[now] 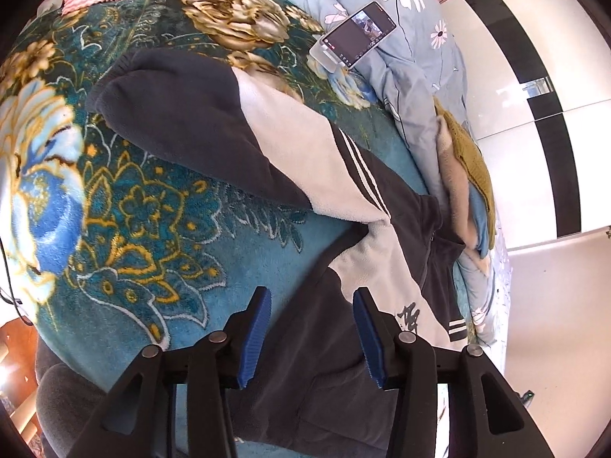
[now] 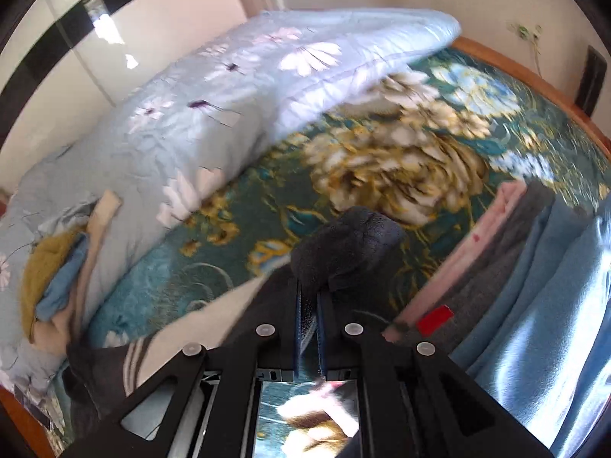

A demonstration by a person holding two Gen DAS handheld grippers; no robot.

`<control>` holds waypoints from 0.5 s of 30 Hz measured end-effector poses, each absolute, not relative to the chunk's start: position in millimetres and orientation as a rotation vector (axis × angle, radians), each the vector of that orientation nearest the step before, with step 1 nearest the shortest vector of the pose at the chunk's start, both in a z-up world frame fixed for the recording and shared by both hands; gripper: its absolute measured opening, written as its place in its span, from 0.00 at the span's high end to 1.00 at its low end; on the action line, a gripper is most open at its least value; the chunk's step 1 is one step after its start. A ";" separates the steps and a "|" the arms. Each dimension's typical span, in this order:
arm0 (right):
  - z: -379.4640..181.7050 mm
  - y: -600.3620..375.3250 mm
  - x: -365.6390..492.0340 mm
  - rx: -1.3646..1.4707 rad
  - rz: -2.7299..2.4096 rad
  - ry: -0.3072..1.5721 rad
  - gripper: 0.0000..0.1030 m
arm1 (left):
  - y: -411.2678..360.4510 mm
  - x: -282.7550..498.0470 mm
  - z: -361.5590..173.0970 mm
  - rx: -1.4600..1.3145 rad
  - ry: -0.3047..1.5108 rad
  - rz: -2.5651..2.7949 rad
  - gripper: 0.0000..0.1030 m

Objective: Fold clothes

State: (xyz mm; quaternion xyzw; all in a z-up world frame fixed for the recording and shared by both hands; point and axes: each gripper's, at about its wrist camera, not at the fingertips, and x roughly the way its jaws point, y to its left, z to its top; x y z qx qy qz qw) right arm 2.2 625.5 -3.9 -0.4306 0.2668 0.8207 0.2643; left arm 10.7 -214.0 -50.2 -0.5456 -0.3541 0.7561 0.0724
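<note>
On the bed your right gripper pinches the floppy fleece jacket's cuff, left gripper half open, empty; grab seams, they'll sag.

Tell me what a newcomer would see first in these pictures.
First the teal blanket with big gold flowers, covering the bed. A dark and cream jacket lies across it, one sleeve pinched in the shut right claw; the left claw stands open over its hem. A phone leans on the pale blue quilt behind.
</note>
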 end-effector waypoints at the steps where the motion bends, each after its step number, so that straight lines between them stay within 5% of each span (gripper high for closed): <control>1: 4.1 615.8 -2.6 -1.152 2.264 0.685 0.93 | -210.3 8.7 -50.2 -1.639 -1.056 2.267 0.52; 9: 68.1 451.4 -42.1 -1.080 2.801 0.294 0.93 | -174.8 -1.1 -49.1 -1.644 -0.974 2.210 0.50; 15: 59.0 350.2 -66.6 -1.205 3.002 0.244 0.94 | -182.0 4.0 -52.2 -1.660 -1.011 2.195 0.50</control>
